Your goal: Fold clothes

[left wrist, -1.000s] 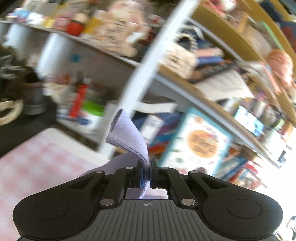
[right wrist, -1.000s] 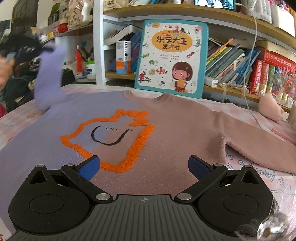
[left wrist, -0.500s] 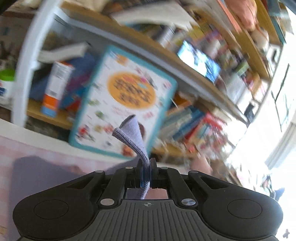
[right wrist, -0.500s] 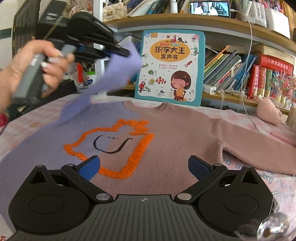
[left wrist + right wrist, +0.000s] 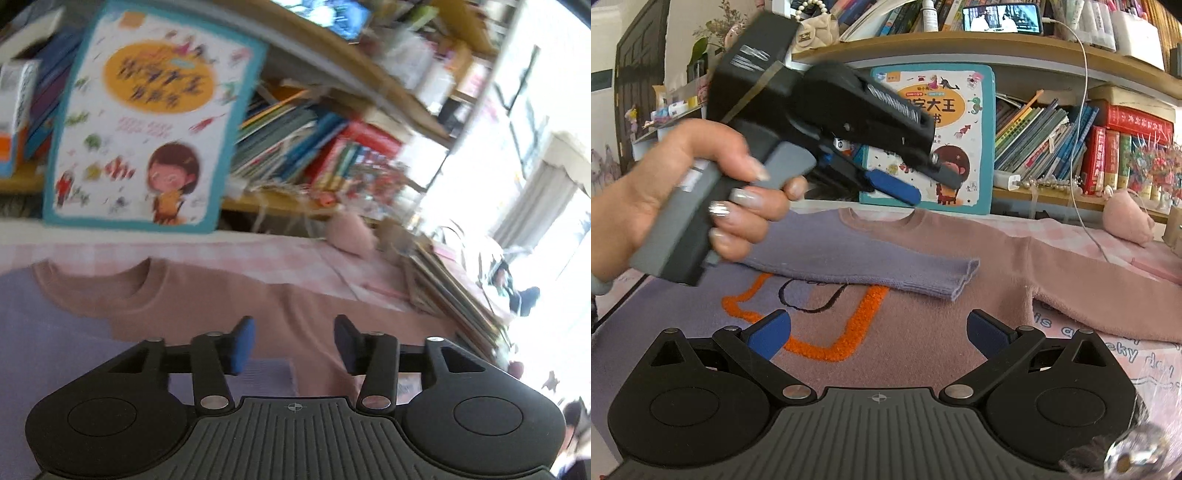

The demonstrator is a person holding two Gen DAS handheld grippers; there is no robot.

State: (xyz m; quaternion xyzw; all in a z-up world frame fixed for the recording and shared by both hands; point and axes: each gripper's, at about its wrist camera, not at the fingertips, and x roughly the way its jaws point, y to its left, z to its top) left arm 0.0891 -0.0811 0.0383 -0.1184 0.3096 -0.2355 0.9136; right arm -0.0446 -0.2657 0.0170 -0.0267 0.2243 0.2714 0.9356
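Note:
A sweater, half purple and half pink (image 5: 923, 317), lies flat on the table with an orange outline figure (image 5: 849, 332) on its chest. Its purple sleeve (image 5: 871, 273) lies folded across the chest, cuff toward the pink side. My left gripper (image 5: 294, 343) is open and empty above the sweater's neckline (image 5: 110, 291); it also shows in the right wrist view (image 5: 916, 184), held in a hand. My right gripper (image 5: 879, 330) is open and empty low over the sweater's hem. The pink sleeve (image 5: 1108, 291) stretches out to the right.
A children's picture book (image 5: 945, 136) stands against the bookshelf behind the table. Rows of books (image 5: 1071, 147) fill the shelf. A pink plush toy (image 5: 1130, 221) lies at the back right. The table has a pink checked cloth (image 5: 258, 254).
My left gripper carried the purple sleeve from the left across the chest, opened and let it go. The sleeve now lies folded over the sweater. My right gripper stayed in place.

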